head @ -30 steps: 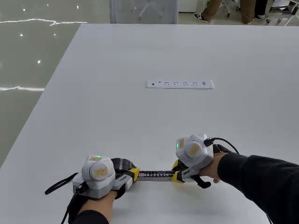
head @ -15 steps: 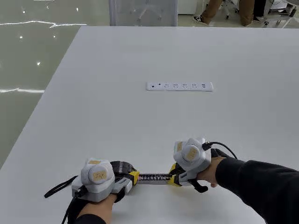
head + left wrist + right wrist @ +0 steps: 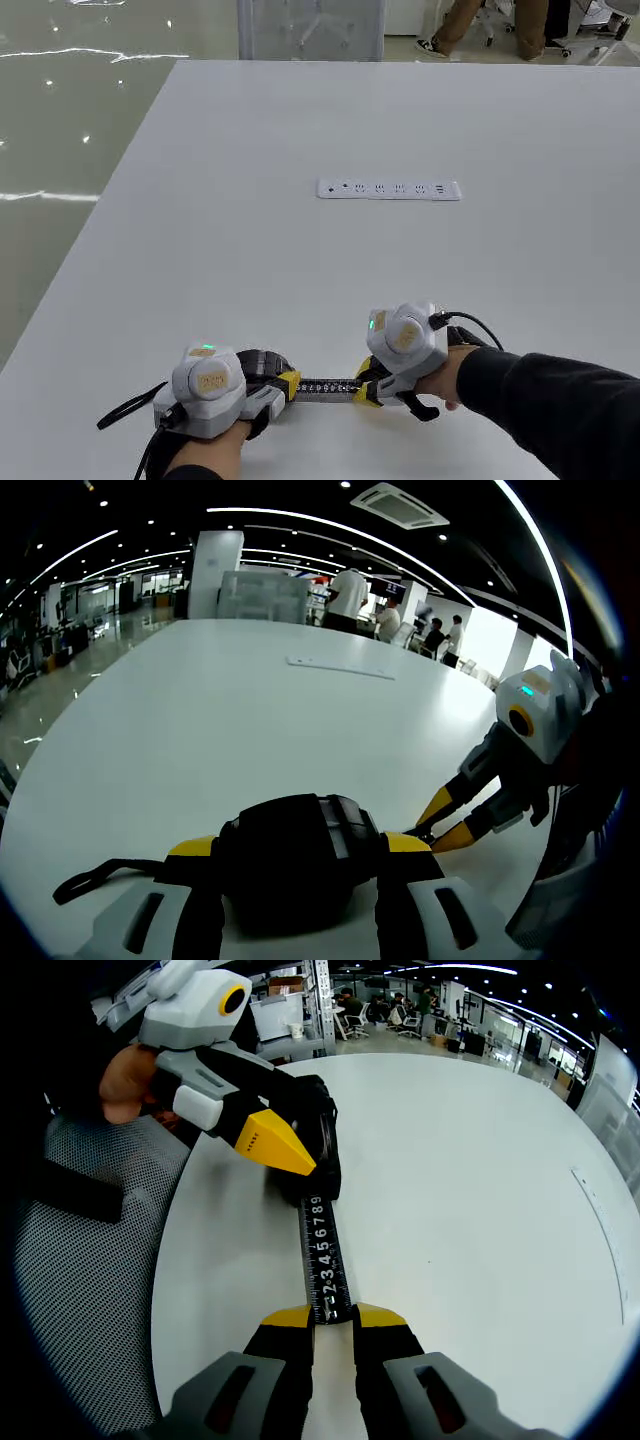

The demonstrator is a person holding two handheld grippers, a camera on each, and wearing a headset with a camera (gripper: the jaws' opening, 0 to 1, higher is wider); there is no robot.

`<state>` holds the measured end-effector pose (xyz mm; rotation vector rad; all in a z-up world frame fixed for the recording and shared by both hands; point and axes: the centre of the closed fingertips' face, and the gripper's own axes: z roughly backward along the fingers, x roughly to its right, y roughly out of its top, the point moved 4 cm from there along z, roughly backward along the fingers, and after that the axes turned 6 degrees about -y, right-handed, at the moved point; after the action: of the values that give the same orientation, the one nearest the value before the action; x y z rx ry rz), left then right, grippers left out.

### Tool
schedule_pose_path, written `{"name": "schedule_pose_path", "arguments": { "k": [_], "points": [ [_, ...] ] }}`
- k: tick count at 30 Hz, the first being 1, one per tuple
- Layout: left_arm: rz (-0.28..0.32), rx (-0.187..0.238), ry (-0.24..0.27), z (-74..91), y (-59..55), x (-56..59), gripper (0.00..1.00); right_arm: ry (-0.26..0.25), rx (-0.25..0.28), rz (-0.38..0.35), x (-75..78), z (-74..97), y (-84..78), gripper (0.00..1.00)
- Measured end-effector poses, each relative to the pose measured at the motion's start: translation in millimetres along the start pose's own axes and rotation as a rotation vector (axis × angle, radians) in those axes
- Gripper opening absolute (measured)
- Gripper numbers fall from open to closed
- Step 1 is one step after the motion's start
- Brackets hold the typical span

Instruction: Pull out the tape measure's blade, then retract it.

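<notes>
A black strap [image 3: 125, 405] lies leftmost on the white surface [image 3: 250, 250], leading to the black tape measure [image 3: 262, 365] near the front edge. The left claw [image 3: 285, 385] is closed around its case, a yellow tip on each side. A short stretch of blade [image 3: 325, 385] runs rightward to the right claw [image 3: 362, 385], whose tips are pinched together on the blade's end. A white power strip [image 3: 389, 189] lies well beyond.
</notes>
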<state>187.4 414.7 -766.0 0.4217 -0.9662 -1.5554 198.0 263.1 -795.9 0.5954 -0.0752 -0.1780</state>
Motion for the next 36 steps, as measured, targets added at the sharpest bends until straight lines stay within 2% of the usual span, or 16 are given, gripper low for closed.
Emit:
{"name": "schedule_pose_path", "arguments": {
  "k": [36],
  "points": [
    [0.001, -0.002, -0.007, 0.6, -0.8, 0.4, 0.57, 0.005, 0.04, 0.013, -2.1, -13.4, 23.5, 0.1]
  ]
}}
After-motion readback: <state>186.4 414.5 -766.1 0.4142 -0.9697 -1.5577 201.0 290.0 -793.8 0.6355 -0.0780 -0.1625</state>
